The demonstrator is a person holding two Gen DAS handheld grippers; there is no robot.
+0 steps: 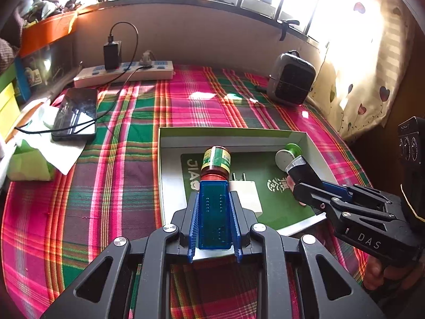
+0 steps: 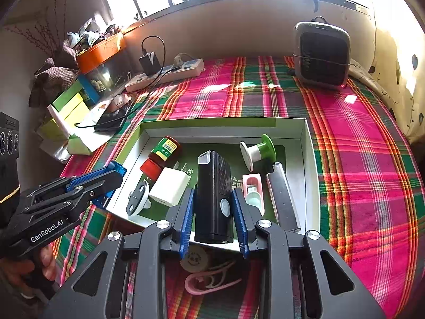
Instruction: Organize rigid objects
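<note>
**Both grippers loaded over the shallow box**

The left gripper [image 1: 213, 212] has its fingers [image 1: 193, 223] clamped on a translucent blue block [image 1: 213, 214], held above the near-left part of the white-walled box [image 2: 308, 143]. The right gripper [image 2: 213, 207] grips a black rectangular device [image 2: 213, 196] between its blue pads, over the box's near edge.

Inside the box (its floor is a green printed sheet) lie a red-capped bottle [image 2: 164, 151] at 10 o'clock, a white charger plug [image 2: 170, 186] just beside it, a green-and-white spool [image 2: 259, 151] at 1 o'clock, a pink holder [image 2: 253, 188] and a grey bar [image 2: 283, 196] at 3 o'clock. The box rests on a plaid cloth [image 2: 358, 159] covering the desk. A small heater [image 2: 321, 55] stands well apart at 1 o'clock; a power strip [image 2: 170, 73] lies at 11 o'clock.
</note>
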